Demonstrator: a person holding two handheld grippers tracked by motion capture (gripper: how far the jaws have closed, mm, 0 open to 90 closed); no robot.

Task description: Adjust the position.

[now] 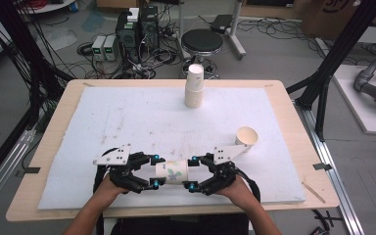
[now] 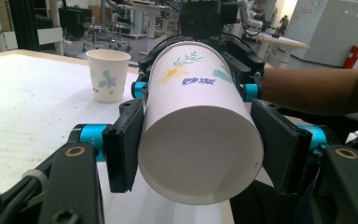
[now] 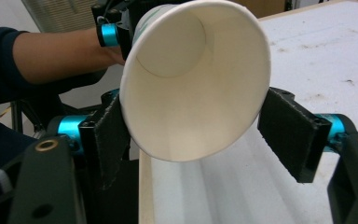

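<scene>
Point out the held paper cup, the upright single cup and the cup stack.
held paper cup (image 1: pixel 172 172), high view, its printed side wall
upright single cup (image 1: pixel 246 136), high view, its open rim
cup stack (image 1: pixel 194 93), high view, its side wall

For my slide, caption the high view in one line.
Both grippers, left and right, meet at a sideways paper cup above the white mat.

Two black tongs of jointed links, one per hand: left tongs (image 1: pixel 153 171), right tongs (image 1: pixel 193 173). Cyan-blue anodised collars at the jaw pivots, brass-coloured rings set in the outer links. Flat, matte black jaw pads, rectangular, with a rough felt-like face. Grey three-cornered plate on top of each, dotted with small dark holes. Black cables looping back from both bodies. Dark navy sleeves, pushed up above the forearms.
</scene>
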